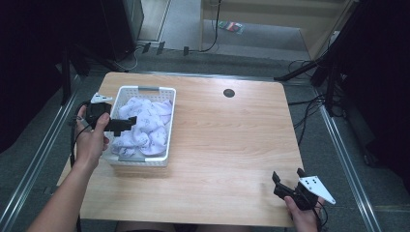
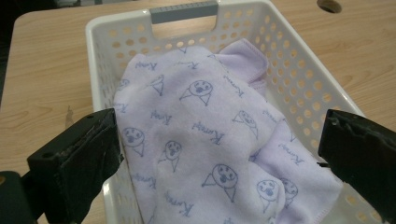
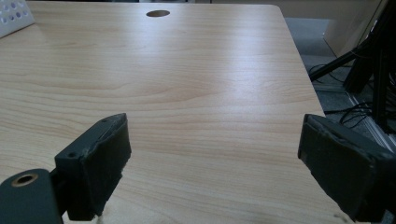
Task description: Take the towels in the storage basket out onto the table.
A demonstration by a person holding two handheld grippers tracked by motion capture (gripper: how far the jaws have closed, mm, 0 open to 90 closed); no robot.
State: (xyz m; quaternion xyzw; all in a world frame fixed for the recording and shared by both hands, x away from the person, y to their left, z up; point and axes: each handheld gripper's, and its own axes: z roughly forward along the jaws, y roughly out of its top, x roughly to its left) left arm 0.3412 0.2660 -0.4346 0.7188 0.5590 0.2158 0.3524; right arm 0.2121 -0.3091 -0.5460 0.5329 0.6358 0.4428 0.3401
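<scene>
The left gripper (image 2: 219, 154) hangs wide open over the one cloth (image 2: 201, 140), which lies in the one basket (image 2: 299, 70) at the counter's (image 1: 232, 140) left. The right gripper (image 3: 215, 163) is wide open too, holding nothing, above bare counter

Cut off, covered, unreadable
Basket (image 2: 299, 88) near end lost below left gripper view's edge; floor buried under cloth (image 2: 196, 140); small colourful floor item (image 1: 231, 26) too tiny to identify.

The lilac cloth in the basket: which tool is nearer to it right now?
Left. The left tool hangs open right over the lilac cloth in the white basket. The right tool is open far across the table, near its front right corner.
</scene>
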